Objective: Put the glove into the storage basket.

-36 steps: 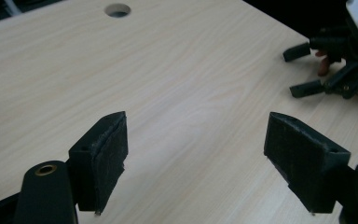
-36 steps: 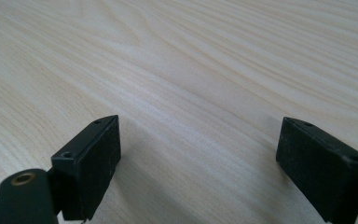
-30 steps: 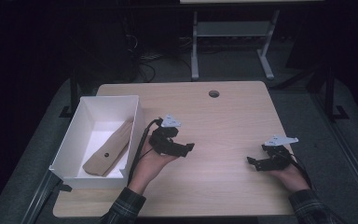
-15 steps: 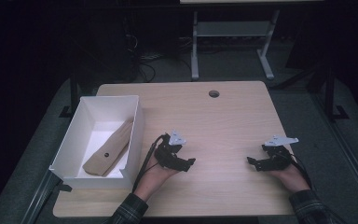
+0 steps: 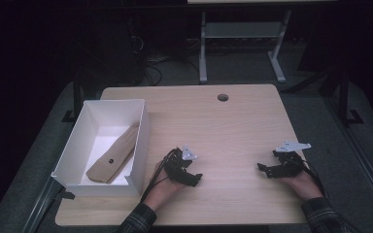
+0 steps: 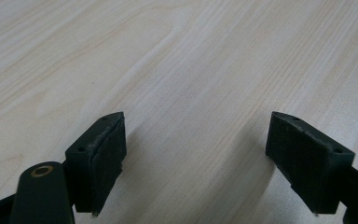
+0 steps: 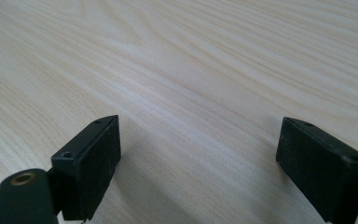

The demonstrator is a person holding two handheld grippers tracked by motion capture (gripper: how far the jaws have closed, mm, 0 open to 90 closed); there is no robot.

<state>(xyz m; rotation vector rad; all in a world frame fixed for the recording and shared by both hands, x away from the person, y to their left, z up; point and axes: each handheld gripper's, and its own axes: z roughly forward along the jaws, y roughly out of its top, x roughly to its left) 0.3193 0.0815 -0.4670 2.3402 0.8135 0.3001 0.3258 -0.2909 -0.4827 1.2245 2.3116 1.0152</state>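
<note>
Resting low on the wooden surface, the left hand-held gripper is lying just beside the white box with its jaws spread wide and empty, while the right hand-held gripper is sitting well apart near the right edge, likewise spread and holding nothing. A tan sock is lying flat inside the box. Judging from this, the placing step is appearing complete; any next move is calling for a fresh target. No readable writing or brand is showing
</note>
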